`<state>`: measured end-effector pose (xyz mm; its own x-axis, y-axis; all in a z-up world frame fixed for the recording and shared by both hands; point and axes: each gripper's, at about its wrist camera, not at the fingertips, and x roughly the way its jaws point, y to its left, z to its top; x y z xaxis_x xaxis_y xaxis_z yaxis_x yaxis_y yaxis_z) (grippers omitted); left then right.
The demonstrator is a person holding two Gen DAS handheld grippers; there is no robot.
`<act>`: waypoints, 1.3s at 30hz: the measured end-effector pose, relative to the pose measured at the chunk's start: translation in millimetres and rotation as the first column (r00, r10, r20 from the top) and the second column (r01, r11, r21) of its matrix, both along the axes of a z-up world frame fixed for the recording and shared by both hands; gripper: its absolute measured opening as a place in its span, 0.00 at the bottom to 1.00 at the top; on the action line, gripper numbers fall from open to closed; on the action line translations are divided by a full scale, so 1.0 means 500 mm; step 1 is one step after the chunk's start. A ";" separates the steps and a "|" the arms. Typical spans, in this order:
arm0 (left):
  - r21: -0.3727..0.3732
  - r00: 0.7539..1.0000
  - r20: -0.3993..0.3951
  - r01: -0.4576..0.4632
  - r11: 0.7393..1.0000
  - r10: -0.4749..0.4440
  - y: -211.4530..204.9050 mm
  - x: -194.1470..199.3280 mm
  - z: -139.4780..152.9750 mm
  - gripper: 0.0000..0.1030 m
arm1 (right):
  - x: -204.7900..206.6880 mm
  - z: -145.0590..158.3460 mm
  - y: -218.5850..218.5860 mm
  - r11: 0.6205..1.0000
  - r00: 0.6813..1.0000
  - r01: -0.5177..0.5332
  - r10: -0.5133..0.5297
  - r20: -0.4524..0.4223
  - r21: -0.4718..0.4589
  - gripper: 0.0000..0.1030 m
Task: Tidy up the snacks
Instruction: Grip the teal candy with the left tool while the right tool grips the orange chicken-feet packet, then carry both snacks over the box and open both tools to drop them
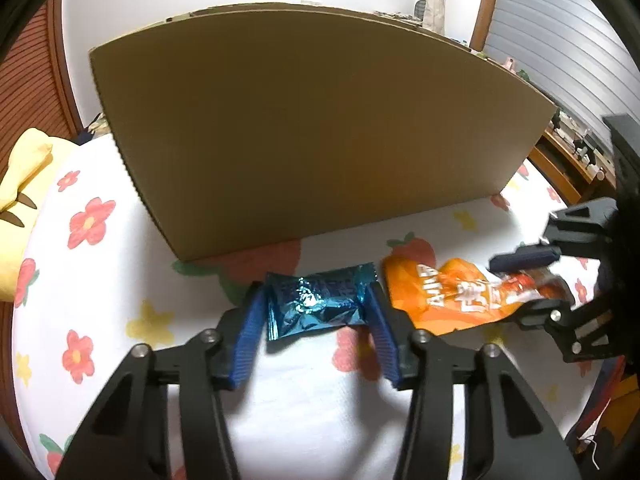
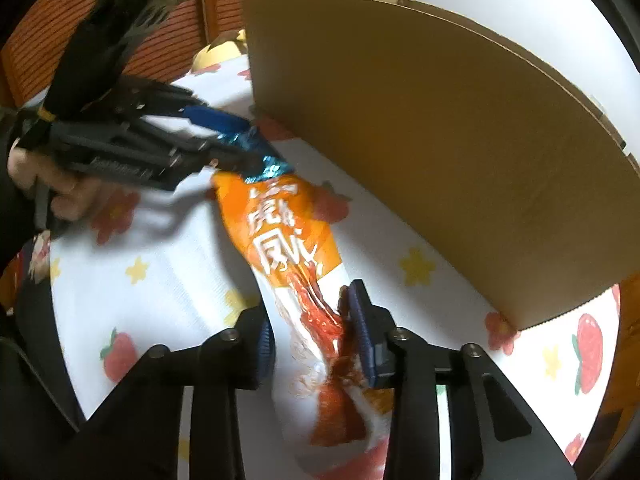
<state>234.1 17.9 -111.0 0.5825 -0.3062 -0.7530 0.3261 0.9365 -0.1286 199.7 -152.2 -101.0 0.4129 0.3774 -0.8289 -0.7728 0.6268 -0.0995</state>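
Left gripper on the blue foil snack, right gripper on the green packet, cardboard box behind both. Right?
Not quite: the right gripper is closed on an orange packet, not a green one, as the right wrist view shows. The left gripper does clamp the blue foil snack, with the cardboard box behind both.

Two hand-held grippers share one build: the left gripper (image 1: 316,308) and right gripper (image 2: 312,328) have matte black linkage arms with triangular cut-outs, round silver screws at the pivots, and ribbed blue pads (image 1: 248,340) lining the fingers. Behind the left gripper, a hand (image 2: 60,188) wears a black sleeve (image 2: 10,208).
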 end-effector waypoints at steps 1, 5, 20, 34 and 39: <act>0.003 1.000 0.005 0.000 1.000 0.000 0.002 -0.001 -0.001 0.41 | -0.006 -0.001 0.001 1.000 1.000 0.000 0.000 0.003 -0.004 0.29; 0.004 1.000 0.018 0.010 1.000 -0.010 0.004 -0.007 -0.002 0.33 | -0.022 0.001 -0.007 1.000 1.000 0.025 -0.025 0.016 -0.006 0.24; -0.013 0.999 0.036 -0.006 1.000 0.006 0.018 -0.037 0.011 0.27 | -0.048 0.030 -0.037 0.995 0.993 0.087 -0.090 0.074 0.040 0.14; -0.029 0.998 0.069 -0.007 1.000 0.009 0.023 -0.069 0.034 0.25 | -0.081 0.064 -0.059 0.993 0.988 0.092 -0.100 0.114 0.080 0.13; -0.046 0.992 0.129 0.006 0.999 0.000 0.023 -0.095 0.089 0.25 | -0.102 0.099 -0.065 0.991 0.984 0.083 -0.098 0.150 0.108 0.13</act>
